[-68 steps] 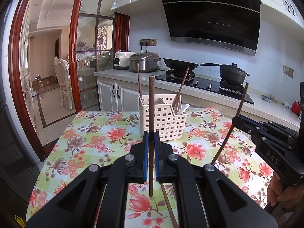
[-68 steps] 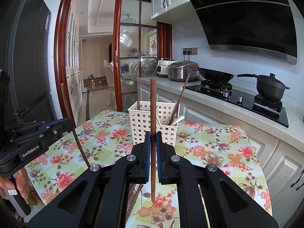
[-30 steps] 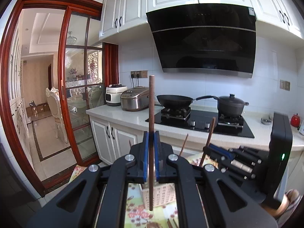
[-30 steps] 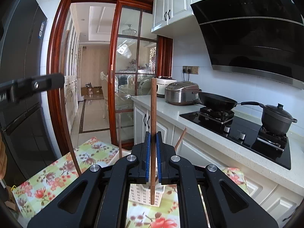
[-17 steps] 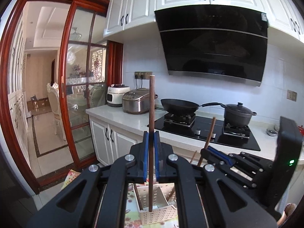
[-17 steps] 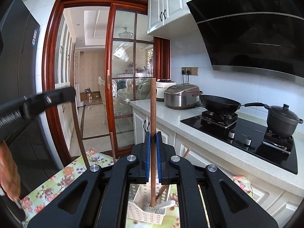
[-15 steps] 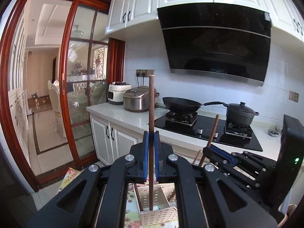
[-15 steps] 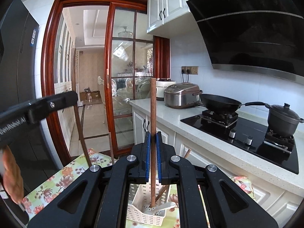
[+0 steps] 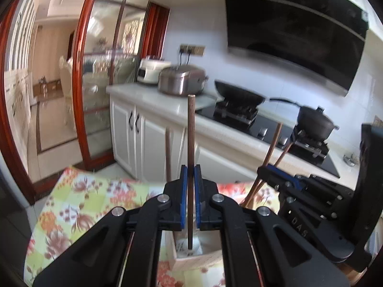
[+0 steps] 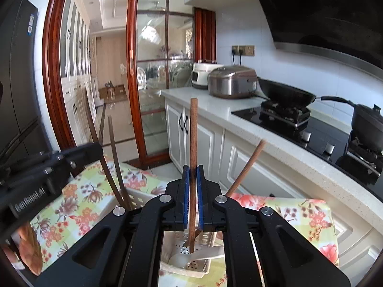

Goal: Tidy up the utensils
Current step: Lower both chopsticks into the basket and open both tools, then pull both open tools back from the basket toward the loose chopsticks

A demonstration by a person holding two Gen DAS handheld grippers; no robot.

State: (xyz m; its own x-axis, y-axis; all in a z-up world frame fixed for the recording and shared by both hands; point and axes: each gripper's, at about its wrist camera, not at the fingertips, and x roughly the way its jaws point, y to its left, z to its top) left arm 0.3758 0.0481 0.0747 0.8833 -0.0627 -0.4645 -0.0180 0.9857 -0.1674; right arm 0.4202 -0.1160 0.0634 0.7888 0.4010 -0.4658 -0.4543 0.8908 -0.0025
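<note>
My left gripper [image 9: 190, 179] is shut on an upright brown chopstick [image 9: 191, 131], whose lower tip hangs over the inside of the white slotted basket [image 9: 191, 262]. My right gripper [image 10: 193, 181] is shut on a second brown chopstick [image 10: 193, 138]; its tip hangs just above the basket [image 10: 189, 269], near a white spoon [image 10: 208, 254] lying inside. Each gripper shows in the other's view: the right gripper [image 9: 275, 174] close on the right, the left gripper [image 10: 55, 174] close on the left. Other chopsticks [image 10: 246, 165] lean in the basket.
The basket stands on a table with a floral cloth [image 10: 76, 205]. Behind it runs a white counter [image 10: 215, 105] with a rice cooker [image 10: 231, 81], a wok [image 10: 284, 92] and a black pot [image 9: 313, 119] on the hob. A wood-framed glass door [image 10: 134, 71] is at left.
Both grippers have come down and forward over the basket, which now sits right under the jaws. The two grippers have drawn closer together. Each still grips its chopstick.
</note>
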